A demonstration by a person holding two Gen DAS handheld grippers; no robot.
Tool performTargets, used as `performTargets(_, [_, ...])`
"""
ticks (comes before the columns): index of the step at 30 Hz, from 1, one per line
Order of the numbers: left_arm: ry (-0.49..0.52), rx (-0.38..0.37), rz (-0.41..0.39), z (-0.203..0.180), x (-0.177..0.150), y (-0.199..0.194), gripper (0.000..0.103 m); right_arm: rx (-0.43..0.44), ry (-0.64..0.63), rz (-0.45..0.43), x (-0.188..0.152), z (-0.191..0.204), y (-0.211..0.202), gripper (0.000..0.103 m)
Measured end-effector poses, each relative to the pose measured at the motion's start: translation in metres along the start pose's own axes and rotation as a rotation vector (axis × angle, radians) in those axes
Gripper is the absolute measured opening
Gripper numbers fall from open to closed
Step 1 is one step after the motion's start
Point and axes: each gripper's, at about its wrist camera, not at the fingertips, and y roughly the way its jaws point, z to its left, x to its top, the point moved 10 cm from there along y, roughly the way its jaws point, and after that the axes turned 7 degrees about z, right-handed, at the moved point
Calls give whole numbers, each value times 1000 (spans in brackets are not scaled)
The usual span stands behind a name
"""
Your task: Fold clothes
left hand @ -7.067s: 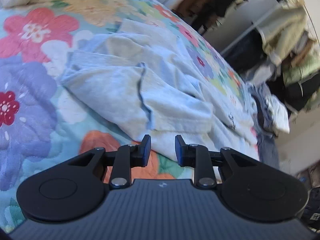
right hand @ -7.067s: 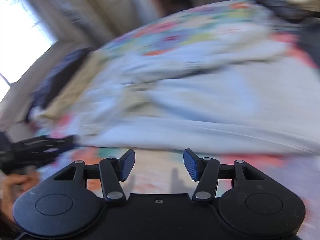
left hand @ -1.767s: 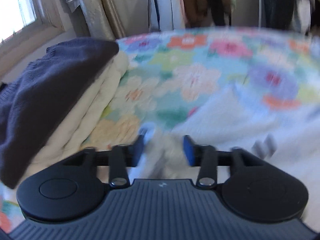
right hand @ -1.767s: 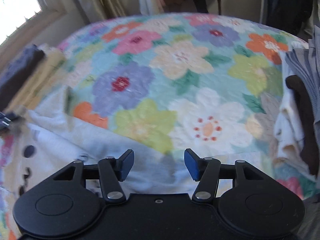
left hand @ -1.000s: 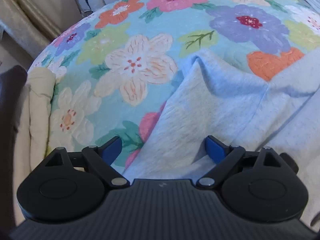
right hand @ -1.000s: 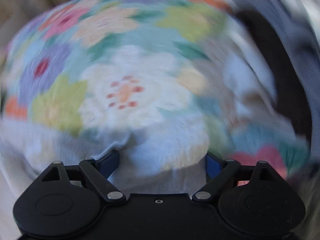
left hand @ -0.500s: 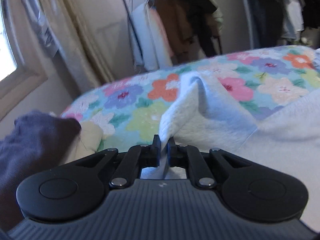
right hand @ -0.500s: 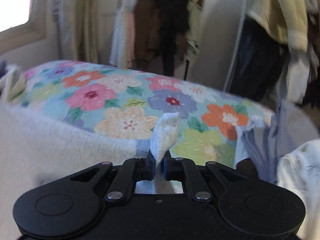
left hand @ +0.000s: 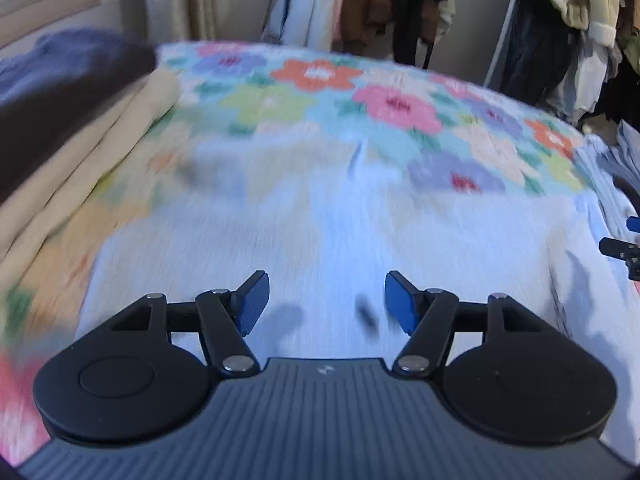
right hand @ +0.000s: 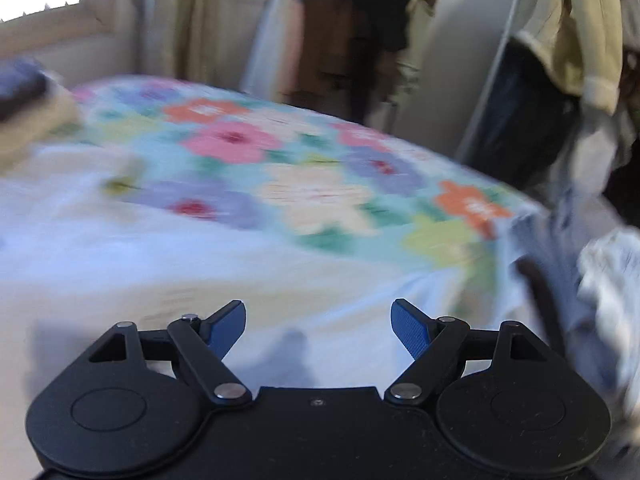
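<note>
A light blue garment (left hand: 328,232) lies spread flat on the floral bedspread (left hand: 320,92). My left gripper (left hand: 325,300) is open and empty just above the garment's near part. The garment also shows in the right wrist view (right hand: 160,264), spread under my right gripper (right hand: 318,326), which is open and empty. The tip of the right gripper shows at the right edge of the left wrist view (left hand: 624,248). Both views are motion blurred.
A stack of folded cream and dark navy clothes (left hand: 60,120) sits at the left on the bed. A heap of unfolded clothes (right hand: 600,272) lies at the right. Hanging clothes on racks (left hand: 560,20) stand behind the bed.
Both grippers were shut on corners of the blue garment held up; now both have opened and let go, and the garment lies flat on the bed.
</note>
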Motion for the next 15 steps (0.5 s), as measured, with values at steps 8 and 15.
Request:
performTargets(8, [-99,214,32,36,-130,-109,64,474,-90,-56,-71,172,-148,91])
performTargets(15, [-254,192,43,53,-221,-158,64,612,-203,165,-151,234,-177,91])
